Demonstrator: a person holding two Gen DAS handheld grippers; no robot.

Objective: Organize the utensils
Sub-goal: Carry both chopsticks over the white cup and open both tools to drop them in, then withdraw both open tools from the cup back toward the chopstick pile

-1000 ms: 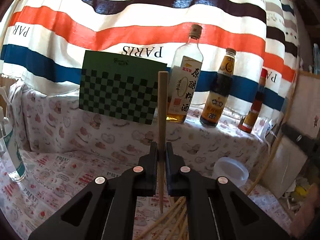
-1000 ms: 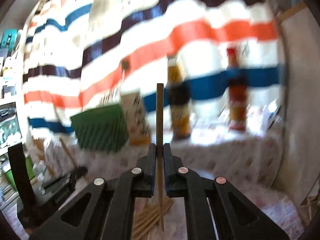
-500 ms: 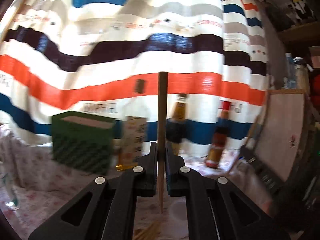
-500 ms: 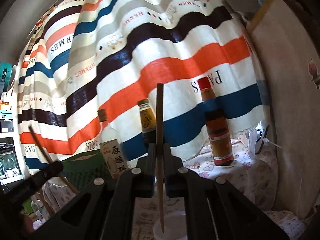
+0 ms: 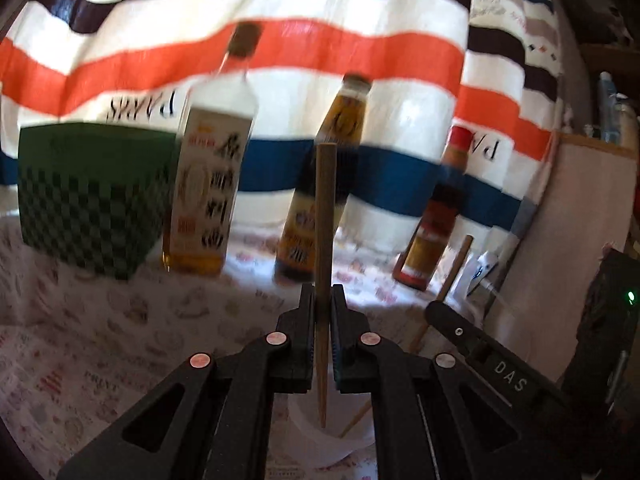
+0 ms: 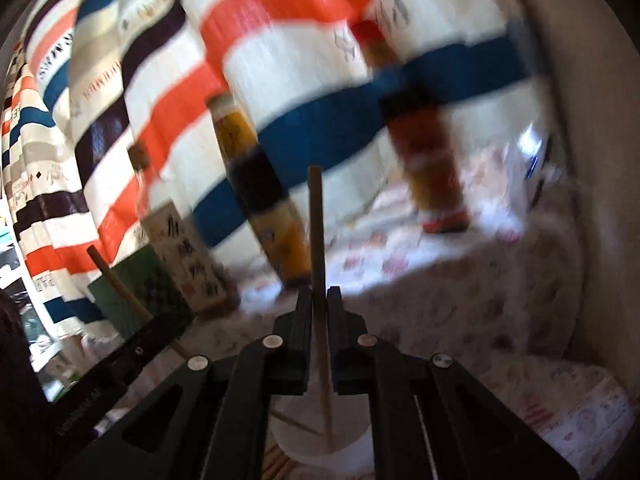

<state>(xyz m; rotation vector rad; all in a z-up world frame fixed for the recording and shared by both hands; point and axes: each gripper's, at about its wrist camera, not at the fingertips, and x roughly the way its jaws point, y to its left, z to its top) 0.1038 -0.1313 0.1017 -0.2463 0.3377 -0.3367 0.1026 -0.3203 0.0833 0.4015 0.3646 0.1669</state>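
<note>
A: Left hand-held gripper [image 5: 322, 330]: jaws narrowed onto a wooden chopstick [image 5: 325, 216], held upright, thin end pointing down over the white cup [image 5: 340, 438] on the table [image 5: 100, 340].

B: And the right hand-held gripper [image 6: 319, 334]?

A: The same. It is clamped on a second chopstick [image 6: 318, 240], tip hanging just inside the rim of the same cup. One or two thin sticks already lean inside it.

B: The hazard?

A: Crowding, in my judgement. Both tools converge on one narrow mouth; the black arm of the other gripper shows at the edge of each view. A knock between them, or a tip catching the rim, could tip a light cup and spill what it holds. A release from too high might let a stick bounce out.

B: The chopsticks themselves?

A: Plain brown wood, round, tapering towards the lower end, each pinched near its lower third. More lie loose on the table beside the cup's base.
</note>
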